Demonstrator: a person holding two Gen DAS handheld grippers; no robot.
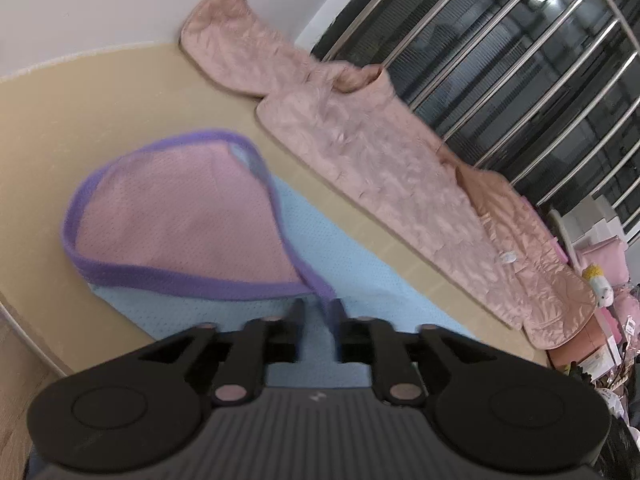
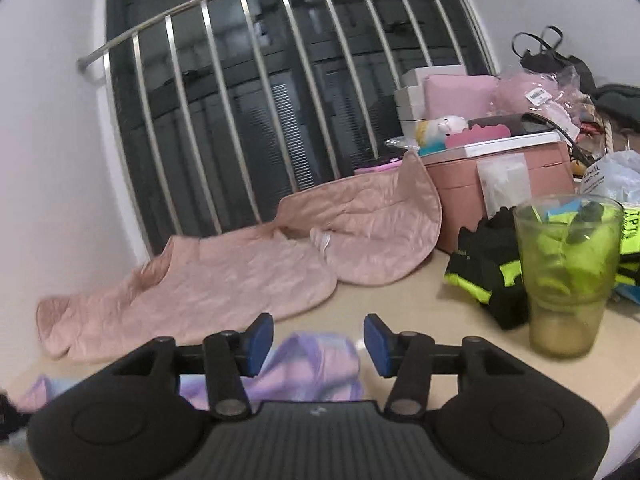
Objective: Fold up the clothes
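Note:
A small mesh garment [image 1: 176, 224], pink with purple trim over a light blue panel, lies on the beige table [image 1: 120, 100]. My left gripper [image 1: 318, 308] is nearly shut on the purple trim strap [image 1: 320, 286] at the garment's near corner. In the right wrist view the same garment [image 2: 316, 368] lies bunched under and just beyond my right gripper [image 2: 318, 344], which is open and empty, its blue pads [image 2: 258, 340] apart above the cloth.
A pink quilted jacket [image 1: 380, 152] lies along the table's back edge by the barred window [image 2: 280, 92]. A green plastic cup [image 2: 566, 272], black-and-yellow clothing [image 2: 488, 268], a pink box [image 2: 500, 184] and clutter stand at the right.

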